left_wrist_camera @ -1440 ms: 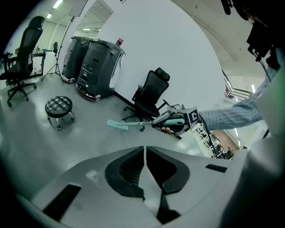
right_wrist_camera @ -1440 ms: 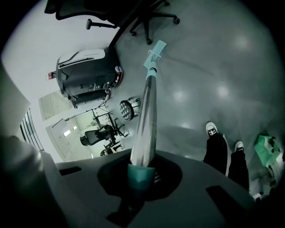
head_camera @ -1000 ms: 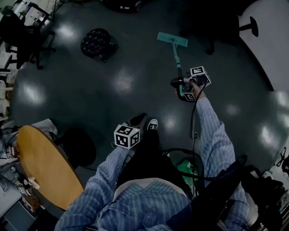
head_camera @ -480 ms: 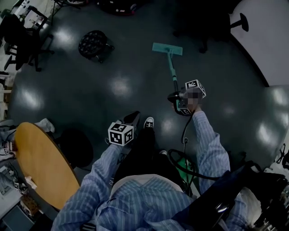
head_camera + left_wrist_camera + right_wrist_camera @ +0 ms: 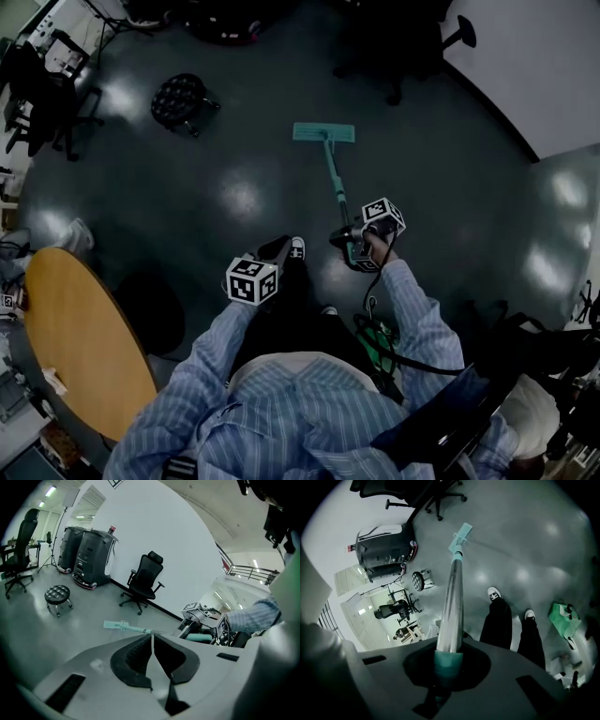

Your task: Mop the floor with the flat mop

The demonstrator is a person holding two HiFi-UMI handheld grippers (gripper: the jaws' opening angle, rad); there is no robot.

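Head view: looks like mid-stroke, with the flat mop [image 5: 324,132] pad-down on the dark floor [image 5: 234,187] well ahead of the feet and the mop handle [image 5: 336,192] slanting back into the right gripper [image 5: 351,247] at the end of an outstretched right arm; left gripper [image 5: 270,255] idle near the knee, elbow bent. Left gripper view: jaws pressed together on nothing, the mop out ahead on the floor. Right gripper view: jaws clamped round the teal end of the handle, pad flat far down the shaft. Next, probably a steady push or pull across the floor, pad kept flat and clear of the stool [image 5: 178,97].
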